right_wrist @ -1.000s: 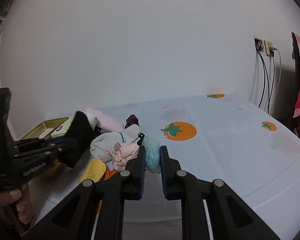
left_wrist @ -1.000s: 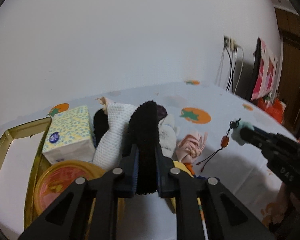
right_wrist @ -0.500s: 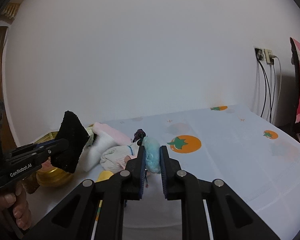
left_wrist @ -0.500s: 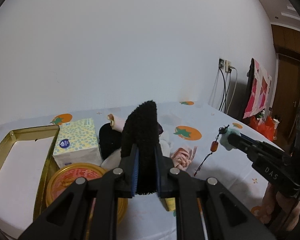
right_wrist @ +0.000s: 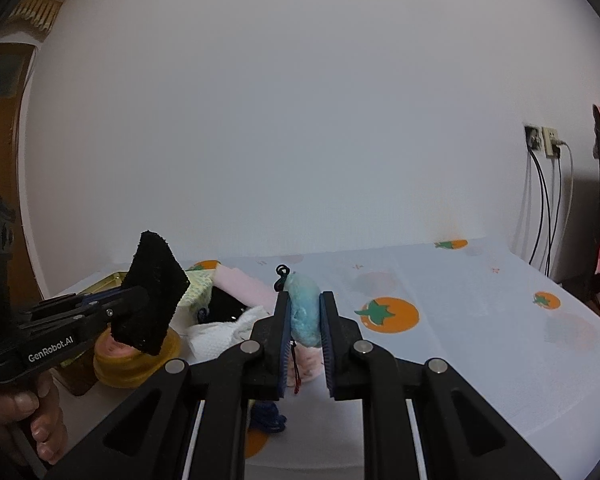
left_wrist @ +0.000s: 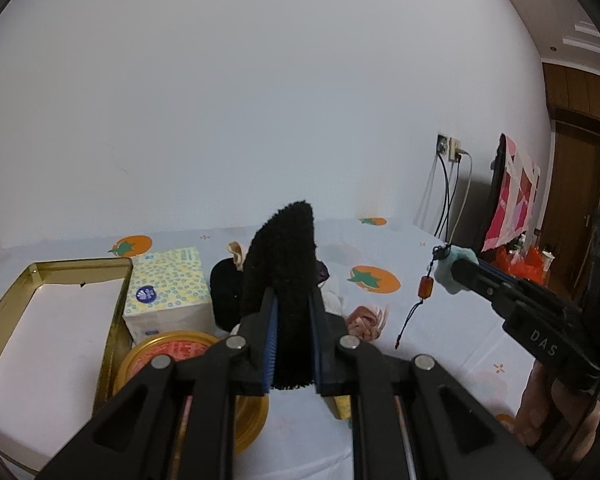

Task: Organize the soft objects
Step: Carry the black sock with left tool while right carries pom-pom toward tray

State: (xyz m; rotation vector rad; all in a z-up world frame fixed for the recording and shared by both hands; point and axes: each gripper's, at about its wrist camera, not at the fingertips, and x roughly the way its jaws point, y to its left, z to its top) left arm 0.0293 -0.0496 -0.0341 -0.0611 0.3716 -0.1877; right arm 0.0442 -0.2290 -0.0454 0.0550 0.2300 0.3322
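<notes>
Both grippers were held above a bed spread with a white sheet [right_wrist: 480, 320] printed with orange fruit. The left gripper [left_wrist: 292, 344] had its jaws clamped on a black fuzzy cloth [left_wrist: 284, 280], which stood upright between the blue pads — in the right wrist view the same cloth [right_wrist: 152, 296] appeared at 9 o'clock, tilted, clear of the bed. The right gripper [right_wrist: 304, 340] was pinched nearly closed on a pale blue plush charm [right_wrist: 306, 312], whose dark cord and red bead [left_wrist: 425, 286] dangled free below it. Under the two tools lay a heap of soft things — a white knit cloth [right_wrist: 224, 332], a pink cloth [right_wrist: 244, 286], a pink knotted piece [left_wrist: 366, 318]. At 8 o'clock of the heap stood a tissue pack [left_wrist: 168, 284], a round gold tin [left_wrist: 172, 350] and an open gold box [left_wrist: 32, 312].
</notes>
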